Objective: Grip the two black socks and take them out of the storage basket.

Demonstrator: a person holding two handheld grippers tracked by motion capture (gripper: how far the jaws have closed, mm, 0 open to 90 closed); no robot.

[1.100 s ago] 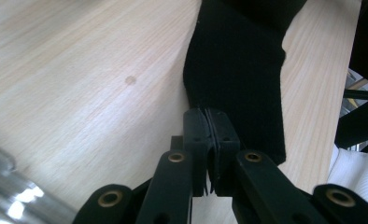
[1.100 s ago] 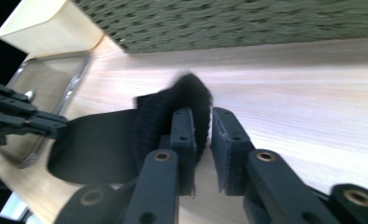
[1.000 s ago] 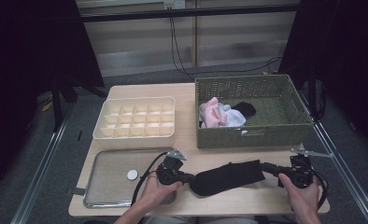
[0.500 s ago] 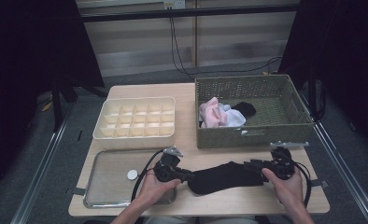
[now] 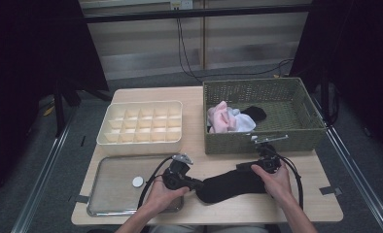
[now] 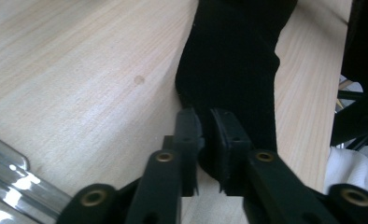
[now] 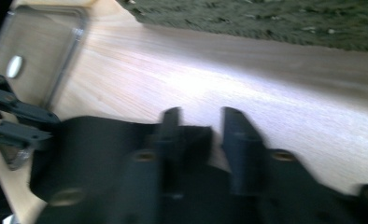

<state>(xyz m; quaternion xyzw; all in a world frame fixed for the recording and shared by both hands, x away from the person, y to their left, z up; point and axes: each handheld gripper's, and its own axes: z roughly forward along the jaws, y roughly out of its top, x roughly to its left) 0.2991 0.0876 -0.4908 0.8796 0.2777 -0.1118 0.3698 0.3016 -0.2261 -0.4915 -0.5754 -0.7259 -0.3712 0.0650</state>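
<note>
A black sock (image 5: 233, 184) lies on the wooden table (image 5: 306, 204) near its front edge, between my two hands. In the left gripper view the left gripper (image 6: 206, 123) pinches the sock (image 6: 233, 60) at its near end; its jaws have just been closing on the fabric. In the high view that gripper (image 5: 197, 184) sits at the sock's left end. The right gripper (image 5: 243, 167) is over the sock's right end. Its own view is blurred: the right gripper (image 7: 200, 116) has just been closing its jaws, with a fold of the sock (image 7: 102, 154) between them.
A green woven basket (image 5: 262, 141) at the back right holds pink and white clothes (image 5: 223, 119) and a dark sock (image 5: 252, 113). A cream divider box (image 5: 141, 143) stands at the back left. A metal tray (image 5: 107, 204) with a white disc (image 5: 138, 181) lies front left.
My right hand has moved left along the table with the sock's right end, so the sock now lies shorter and bunched. The left hand has stayed in place.
</note>
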